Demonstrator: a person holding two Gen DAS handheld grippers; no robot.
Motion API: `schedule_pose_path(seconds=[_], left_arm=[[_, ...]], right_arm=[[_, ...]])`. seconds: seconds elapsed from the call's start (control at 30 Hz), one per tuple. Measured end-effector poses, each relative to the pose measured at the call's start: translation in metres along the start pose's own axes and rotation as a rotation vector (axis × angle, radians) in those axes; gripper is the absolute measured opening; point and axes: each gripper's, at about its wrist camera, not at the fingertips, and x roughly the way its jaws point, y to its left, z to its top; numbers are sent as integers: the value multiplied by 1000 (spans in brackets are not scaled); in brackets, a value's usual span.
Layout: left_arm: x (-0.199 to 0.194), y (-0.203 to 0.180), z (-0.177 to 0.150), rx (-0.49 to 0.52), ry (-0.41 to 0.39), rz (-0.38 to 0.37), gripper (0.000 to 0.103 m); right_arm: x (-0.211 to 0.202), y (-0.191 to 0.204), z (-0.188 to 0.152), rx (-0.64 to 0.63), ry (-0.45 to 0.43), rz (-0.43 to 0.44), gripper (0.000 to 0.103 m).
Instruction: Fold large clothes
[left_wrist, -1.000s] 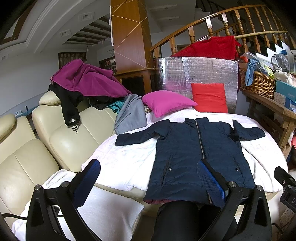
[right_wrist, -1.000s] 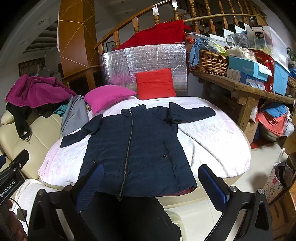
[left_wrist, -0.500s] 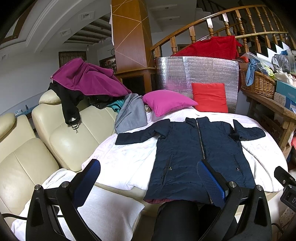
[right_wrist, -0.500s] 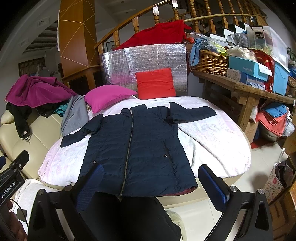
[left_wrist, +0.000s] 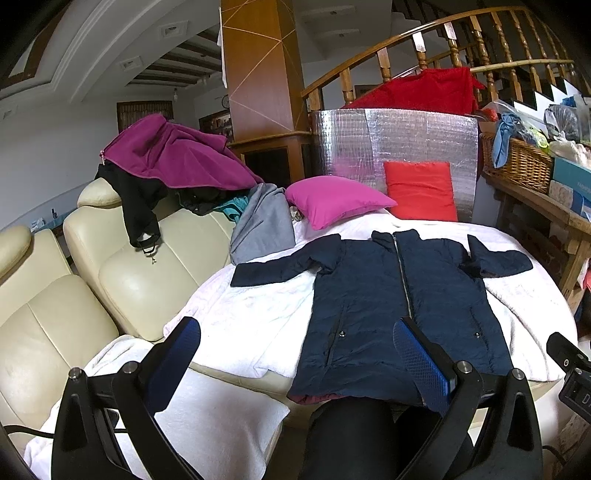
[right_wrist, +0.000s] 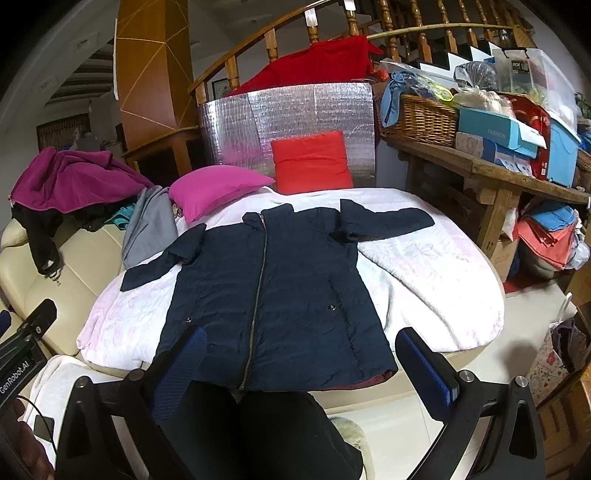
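Across the last second nothing shifted: both views matched the earlier frames, coat and tools alike. My reading was that folding had not begun and the person was paused before the first reach.

The long navy quilted zip-front coat (right_wrist: 269, 295) lay flat, front up, on the white fleece blanket (right_wrist: 424, 280) covering the round table, collar far, hem at the near edge, both sleeves spread outward. The left sleeve (left_wrist: 277, 267) reached toward the cream leather sofa (left_wrist: 140, 280).

The left gripper (left_wrist: 295, 365) hung short of the hem, blue pads wide apart, holding nothing. The right gripper (right_wrist: 303, 369) stood likewise, jaws spread and empty, above the person's dark-clad legs (right_wrist: 273, 435).

Containers: a woven wicker basket (right_wrist: 421, 118) on the wooden side bench (right_wrist: 491, 173) held a blue cloth and a mixed clutter I could not sort. Beside it sat teal cardboard boxes (right_wrist: 495, 133) and a blue plastic tub (right_wrist: 561, 155), contents hidden.
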Motion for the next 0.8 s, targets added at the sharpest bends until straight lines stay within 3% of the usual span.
schedule_pose_path(seconds=[0.2,0.47,0.6,0.8], left_arm=[[26,-11,15,10,47,-44,103],[152,-67,45,51,262,-149,103],[225,-97,45,11,352,-172,103],[326,-138,42,-44,399,-97,103]], right_arm=[[16,-22,12,33,16,30,103],[78,-120,59,270,45,113,103],[145,-170,83,394,81,158,103],[264,-229,116,563,130,240,103]])
